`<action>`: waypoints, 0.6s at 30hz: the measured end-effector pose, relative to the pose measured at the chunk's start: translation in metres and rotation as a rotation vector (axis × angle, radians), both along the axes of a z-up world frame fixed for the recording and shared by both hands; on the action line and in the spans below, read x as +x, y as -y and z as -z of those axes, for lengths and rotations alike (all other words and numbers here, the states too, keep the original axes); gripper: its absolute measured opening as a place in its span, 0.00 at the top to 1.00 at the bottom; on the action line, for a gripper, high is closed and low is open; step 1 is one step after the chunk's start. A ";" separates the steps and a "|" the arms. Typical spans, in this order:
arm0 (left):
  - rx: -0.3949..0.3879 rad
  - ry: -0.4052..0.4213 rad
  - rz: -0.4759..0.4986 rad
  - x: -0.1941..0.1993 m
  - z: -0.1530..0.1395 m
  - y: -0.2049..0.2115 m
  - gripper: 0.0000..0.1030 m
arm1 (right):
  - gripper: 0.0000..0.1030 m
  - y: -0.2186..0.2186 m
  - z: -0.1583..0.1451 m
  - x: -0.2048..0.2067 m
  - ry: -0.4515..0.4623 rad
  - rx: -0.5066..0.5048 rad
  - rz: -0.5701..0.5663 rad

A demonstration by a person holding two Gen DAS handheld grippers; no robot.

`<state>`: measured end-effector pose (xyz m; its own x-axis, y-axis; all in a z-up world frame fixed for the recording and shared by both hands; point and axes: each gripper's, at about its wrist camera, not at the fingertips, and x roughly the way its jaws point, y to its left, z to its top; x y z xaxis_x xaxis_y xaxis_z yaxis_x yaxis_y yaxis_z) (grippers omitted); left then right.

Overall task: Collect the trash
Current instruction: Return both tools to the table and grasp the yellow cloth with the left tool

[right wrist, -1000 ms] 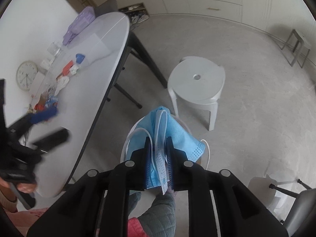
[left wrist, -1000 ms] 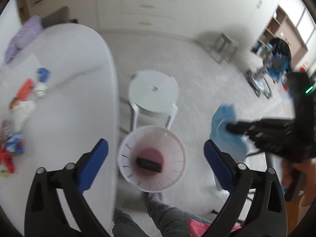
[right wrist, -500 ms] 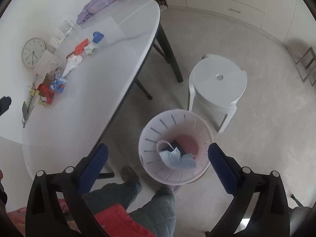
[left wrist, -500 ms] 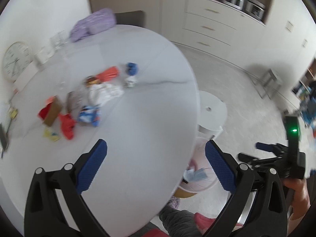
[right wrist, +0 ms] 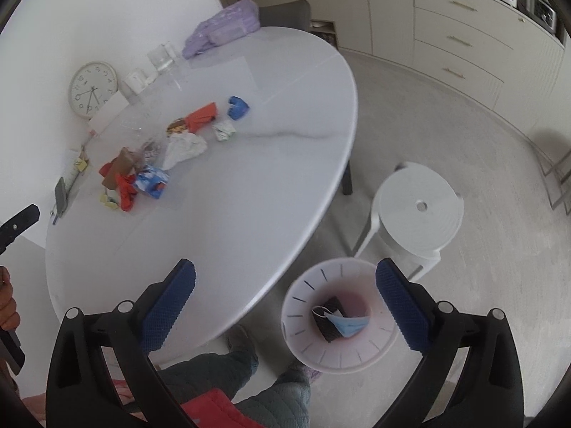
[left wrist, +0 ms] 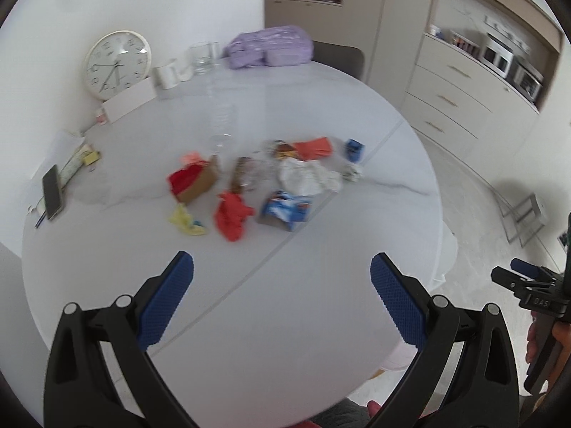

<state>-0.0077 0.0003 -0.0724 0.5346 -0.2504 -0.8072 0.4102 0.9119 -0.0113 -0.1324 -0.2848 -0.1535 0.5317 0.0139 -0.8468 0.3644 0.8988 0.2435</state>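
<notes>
Scattered trash lies mid-table: a red crumpled wrapper (left wrist: 232, 215), a blue-and-white packet (left wrist: 285, 210), white crumpled paper (left wrist: 307, 178), a brown box with red paper (left wrist: 192, 180), a yellow scrap (left wrist: 187, 221), an orange packet (left wrist: 314, 147) and a blue piece (left wrist: 354, 149). My left gripper (left wrist: 282, 296) is open and empty above the table's near part. My right gripper (right wrist: 285, 306) is open and empty above the table edge and the white bin (right wrist: 303, 324) on the floor. The bin holds a blue face mask (right wrist: 348, 324) and a dark item (right wrist: 330, 319).
The white oval table (right wrist: 249, 185) also carries a clock (left wrist: 116, 64), a mug (left wrist: 166, 73), glasses (left wrist: 203, 57), a purple bag (left wrist: 271, 46) and a phone (left wrist: 52, 192). A white stool (right wrist: 417, 210) stands beside the bin. My knees (right wrist: 249, 392) are below.
My right gripper opened and dropped the blue mask into the bin, then drew back. My left gripper swung from over the bin to over the table, facing the trash.
</notes>
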 end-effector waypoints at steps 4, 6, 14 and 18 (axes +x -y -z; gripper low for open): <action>0.017 0.008 -0.005 0.020 0.003 -0.025 0.08 | 0.02 -0.028 -0.008 0.029 0.009 -0.022 -0.032; 0.026 0.011 -0.002 0.031 0.006 -0.038 0.08 | 0.02 -0.042 -0.010 0.040 0.013 -0.016 -0.050; 0.013 -0.047 -0.020 0.082 0.034 -0.083 0.08 | 0.02 -0.100 -0.010 0.091 0.003 -0.010 -0.111; 0.007 -0.069 -0.037 0.104 0.052 -0.095 0.08 | 0.02 -0.121 -0.006 0.117 -0.006 -0.002 -0.120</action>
<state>0.0960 0.0954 -0.1247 0.4861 -0.2256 -0.8443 0.3745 0.9267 -0.0320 -0.0158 -0.1641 -0.1472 0.5212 0.0752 -0.8501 0.2553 0.9367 0.2394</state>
